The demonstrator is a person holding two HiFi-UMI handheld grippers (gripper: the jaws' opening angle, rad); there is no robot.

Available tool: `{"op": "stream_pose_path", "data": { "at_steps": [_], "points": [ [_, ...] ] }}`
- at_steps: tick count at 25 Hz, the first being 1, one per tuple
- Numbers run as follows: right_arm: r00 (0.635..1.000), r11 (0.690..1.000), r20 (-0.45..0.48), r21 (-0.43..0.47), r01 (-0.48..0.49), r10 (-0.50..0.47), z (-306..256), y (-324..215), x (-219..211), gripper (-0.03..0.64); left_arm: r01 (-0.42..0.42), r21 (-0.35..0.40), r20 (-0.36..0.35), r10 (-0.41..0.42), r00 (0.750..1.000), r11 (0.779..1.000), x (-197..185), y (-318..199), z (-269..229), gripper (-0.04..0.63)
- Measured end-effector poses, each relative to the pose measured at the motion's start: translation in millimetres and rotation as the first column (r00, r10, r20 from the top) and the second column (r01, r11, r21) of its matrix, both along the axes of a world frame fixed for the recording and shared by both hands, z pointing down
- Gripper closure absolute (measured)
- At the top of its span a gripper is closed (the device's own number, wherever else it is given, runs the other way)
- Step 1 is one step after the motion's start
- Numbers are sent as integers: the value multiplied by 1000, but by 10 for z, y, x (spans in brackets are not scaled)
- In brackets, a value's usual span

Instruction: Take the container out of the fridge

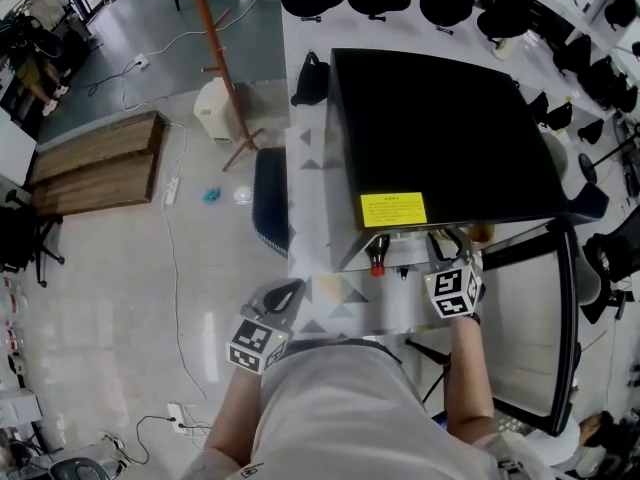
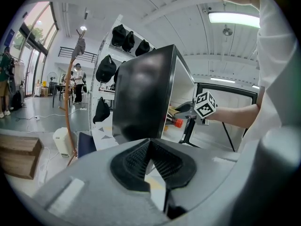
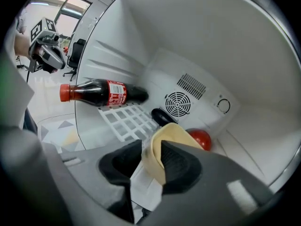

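A black mini fridge [image 1: 440,138] stands on a patterned table [image 1: 318,268] with its door [image 1: 565,318] swung open to the right. My right gripper [image 1: 452,268] reaches into the opening. In the right gripper view a cream container [image 3: 167,132] sits on the fridge floor, and my right gripper [image 3: 151,147] is shut on its rim, one pad on each side of the wall. A cola bottle [image 3: 101,92] with a red cap [image 1: 377,266] lies on the wire shelf to the left. My left gripper [image 1: 288,293] hangs shut and empty in front of the table, left of the fridge [image 2: 143,98].
Deeper in the fridge lie a red round thing [image 3: 202,138] and a black object [image 3: 162,117], in front of the fan vent [image 3: 178,102]. Left of the table are a blue chair [image 1: 270,203], an orange coat stand [image 1: 215,58] and a wooden bench [image 1: 95,163].
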State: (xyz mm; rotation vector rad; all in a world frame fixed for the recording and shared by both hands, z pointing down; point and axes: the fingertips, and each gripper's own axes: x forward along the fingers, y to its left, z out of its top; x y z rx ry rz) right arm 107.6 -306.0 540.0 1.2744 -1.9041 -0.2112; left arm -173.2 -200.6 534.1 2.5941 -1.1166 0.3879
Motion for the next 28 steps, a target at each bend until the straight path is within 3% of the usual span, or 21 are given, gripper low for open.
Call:
{"op": "stream_pose_path", "data": {
  "at_steps": [12, 18, 28],
  "points": [
    [998, 997, 57, 78, 14, -19, -214, 161, -71, 591, -19, 11, -17, 19, 1000, 1000, 67, 62, 3, 588],
    [980, 995, 199, 102, -7, -13, -402, 356, -64, 591, -60, 20, -40, 61, 997, 998, 208, 64, -37, 588],
    [895, 993, 445, 86, -80, 34, -556, 871, 42, 591, -207, 32, -52, 209, 977, 978, 698, 155, -113, 588]
  ]
}}
